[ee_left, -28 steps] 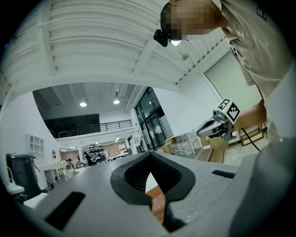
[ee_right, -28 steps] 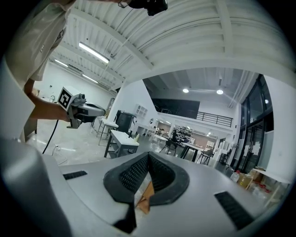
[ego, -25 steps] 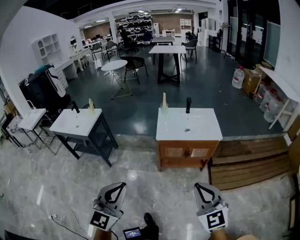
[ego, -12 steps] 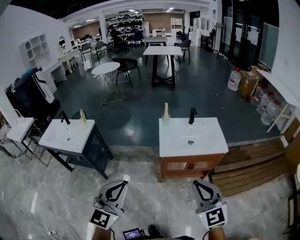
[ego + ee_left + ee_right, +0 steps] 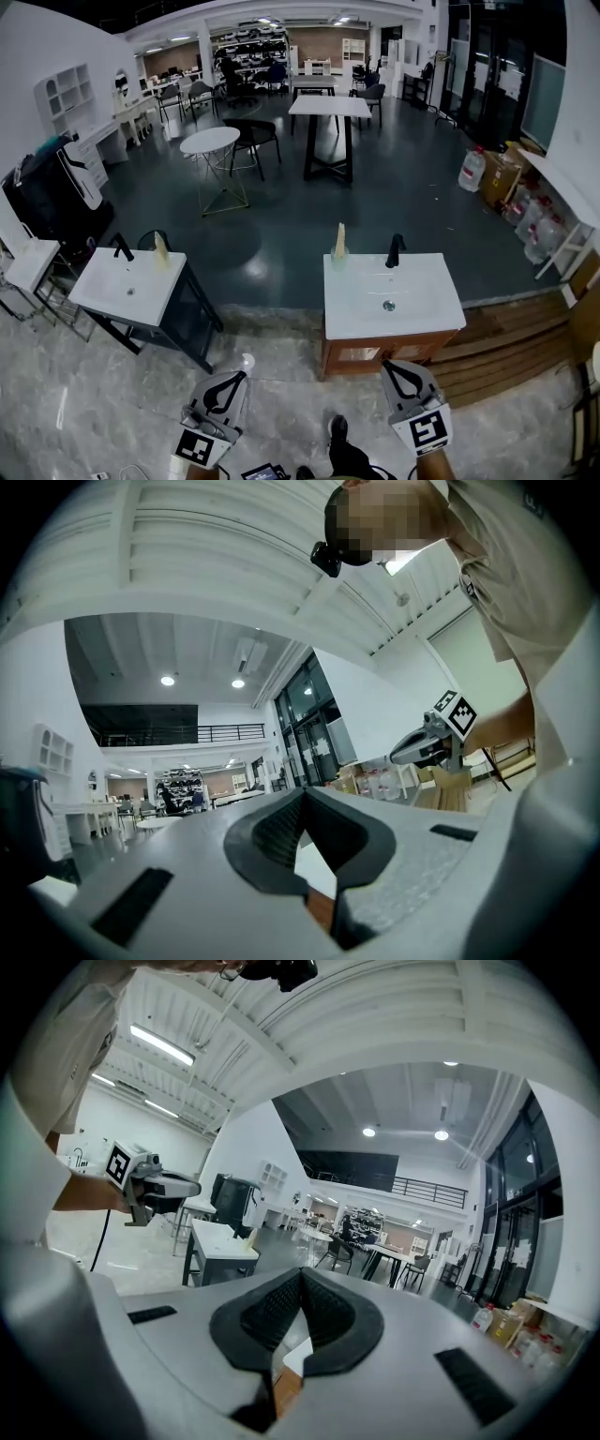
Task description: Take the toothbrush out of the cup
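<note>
The left gripper (image 5: 239, 378) and right gripper (image 5: 389, 367) are holding nothing, jaws pressed together. A washbasin (image 5: 394, 298) is standing well beyond the right jaws.

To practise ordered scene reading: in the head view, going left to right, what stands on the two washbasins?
Left basin's black tap → left basin's toothbrush cup → right basin's toothbrush cup → right basin's black tap.
</note>
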`<act>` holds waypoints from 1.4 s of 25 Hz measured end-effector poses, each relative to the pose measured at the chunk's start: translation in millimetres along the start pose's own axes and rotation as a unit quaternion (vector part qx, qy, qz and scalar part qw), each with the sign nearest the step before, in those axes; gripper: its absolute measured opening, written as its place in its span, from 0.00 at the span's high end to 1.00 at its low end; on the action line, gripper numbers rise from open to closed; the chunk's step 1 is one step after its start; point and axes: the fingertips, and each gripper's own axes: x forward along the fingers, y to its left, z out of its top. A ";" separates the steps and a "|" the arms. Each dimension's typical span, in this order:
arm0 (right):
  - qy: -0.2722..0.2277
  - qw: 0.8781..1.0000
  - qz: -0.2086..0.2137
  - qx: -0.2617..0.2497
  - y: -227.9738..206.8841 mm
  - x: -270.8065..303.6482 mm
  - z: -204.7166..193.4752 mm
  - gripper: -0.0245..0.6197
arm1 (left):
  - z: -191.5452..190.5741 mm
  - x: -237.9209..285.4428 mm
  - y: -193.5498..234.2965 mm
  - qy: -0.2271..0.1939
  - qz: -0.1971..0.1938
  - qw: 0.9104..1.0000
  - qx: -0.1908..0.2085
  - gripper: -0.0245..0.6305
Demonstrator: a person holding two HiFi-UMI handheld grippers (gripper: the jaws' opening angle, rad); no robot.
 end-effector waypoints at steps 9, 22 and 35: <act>0.004 0.999 0.030 0.021 -69.0 126.7 -34.9 0.96 | -40.5 77.3 64.1 0.035 0.044 0.998 0.000 0.96; 0.026 0.996 0.056 0.066 -205.4 321.3 -94.9 0.95 | -53.3 220.3 136.3 0.059 0.099 0.993 0.028 0.96; 0.112 0.983 0.016 0.144 -266.3 488.4 -218.4 0.83 | -146.0 240.5 188.5 0.106 0.123 0.987 -0.001 0.96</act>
